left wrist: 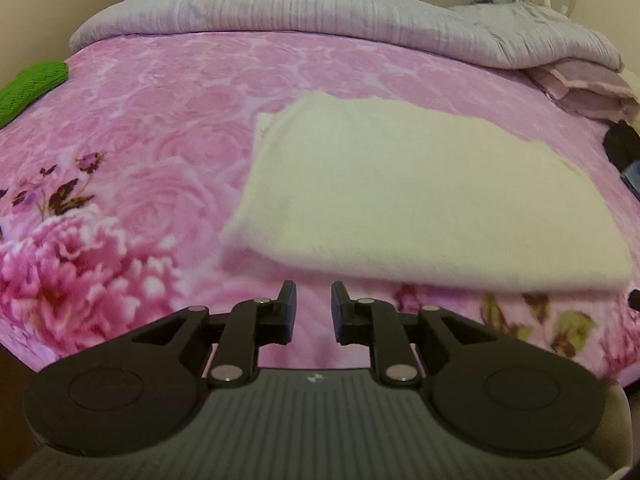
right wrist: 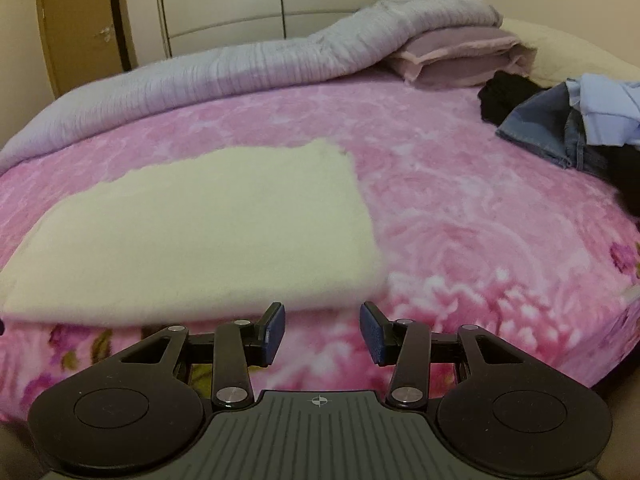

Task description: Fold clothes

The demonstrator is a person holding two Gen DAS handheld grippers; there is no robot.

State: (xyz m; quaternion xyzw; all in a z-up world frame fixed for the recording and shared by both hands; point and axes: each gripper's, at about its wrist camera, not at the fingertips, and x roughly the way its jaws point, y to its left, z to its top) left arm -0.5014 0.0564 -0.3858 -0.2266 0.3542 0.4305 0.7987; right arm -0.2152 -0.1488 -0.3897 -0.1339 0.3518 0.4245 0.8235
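Left wrist view first: we see the green knitted cloth [left wrist: 30, 88] lying at the far left edge of the bed [left wrist: 168, 128], well apart from everything else. Moving right across the pink floral blanket, the folded cream garment [left wrist: 420, 196] lies flat near the bed's front edge, its near fold just beyond our left gripper [left wrist: 314, 300]. That gripper's jaws stand a little apart with nothing between them, and they touch neither the garment nor the blanket. Along the far edge of the bed runs a rolled grey-lilac quilt [left wrist: 320, 20], and at the right edge a dark item [left wrist: 620, 144] shows only in part.

From the right wrist view, we find the same cream garment [right wrist: 208, 232] on the left, its front right corner just beyond the left fingertip of our right gripper [right wrist: 322, 320]. This gripper's jaws stand wide apart, empty, over bare blanket near the front edge of the bed [right wrist: 460, 200]. Further right, near the far right corner, a lilac pillow [right wrist: 460, 56] lies under the end of the quilt [right wrist: 240, 68], and beside it we see a black item [right wrist: 504, 96], folded jeans [right wrist: 540, 128] and a pale blue garment [right wrist: 608, 108] heaped together.
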